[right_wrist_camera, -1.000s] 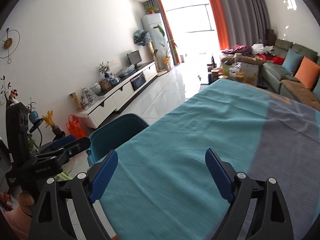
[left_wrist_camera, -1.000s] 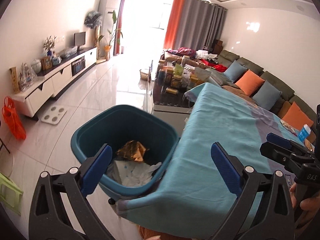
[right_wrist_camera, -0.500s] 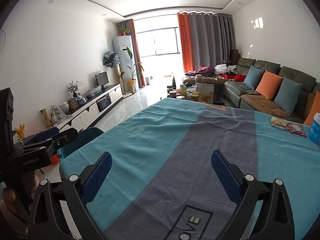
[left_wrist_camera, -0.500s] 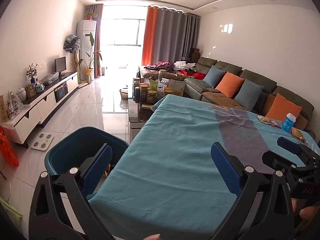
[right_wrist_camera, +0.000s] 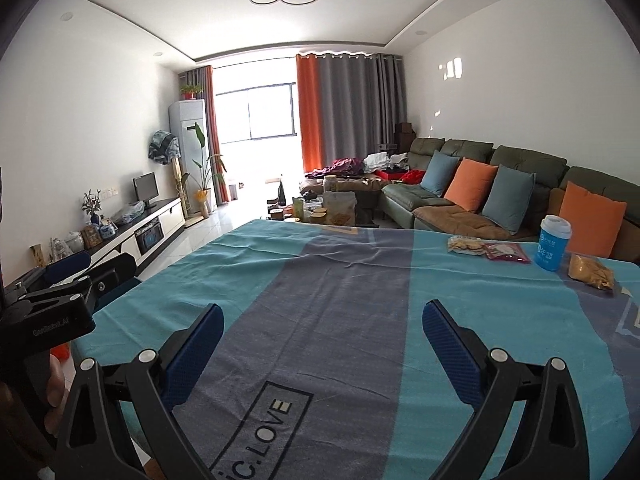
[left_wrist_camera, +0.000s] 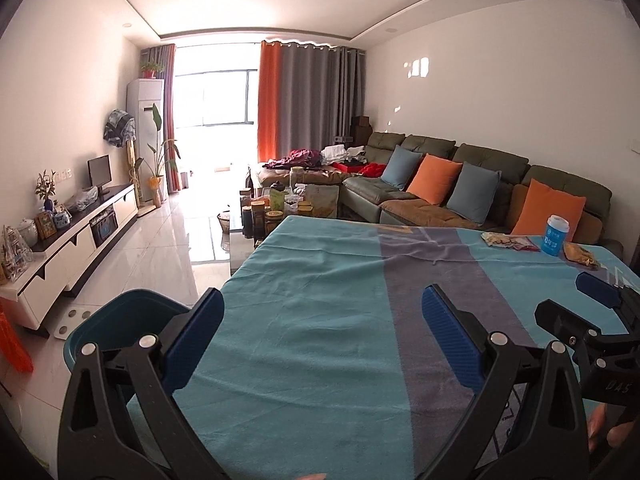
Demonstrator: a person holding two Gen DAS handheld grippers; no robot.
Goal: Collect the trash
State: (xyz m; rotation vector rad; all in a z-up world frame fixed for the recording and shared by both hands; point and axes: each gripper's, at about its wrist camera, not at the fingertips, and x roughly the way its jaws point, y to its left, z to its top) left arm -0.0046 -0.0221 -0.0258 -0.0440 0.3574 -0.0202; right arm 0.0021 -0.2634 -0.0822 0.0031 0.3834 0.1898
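At right of your frame a green sofa (right_wrist_camera: 472, 160) carries orange and blue cushions (right_wrist_camera: 470, 184); orange-grey curtains (right_wrist_camera: 344, 112) hang at centre; a TV cabinet (right_wrist_camera: 160, 216) lines the left wall.

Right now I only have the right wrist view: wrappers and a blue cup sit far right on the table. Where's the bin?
Observer: The left wrist view shows the teal bin on the floor, off the left edge of the table.
Operator: Is the left gripper holding anything?
Observer: No. The left gripper is open, its fingers wide apart with nothing between them.
Operator: Can you see the bin's contents?
Observer: No. Only the rim and inner wall show. A finger and the table hide the rest.
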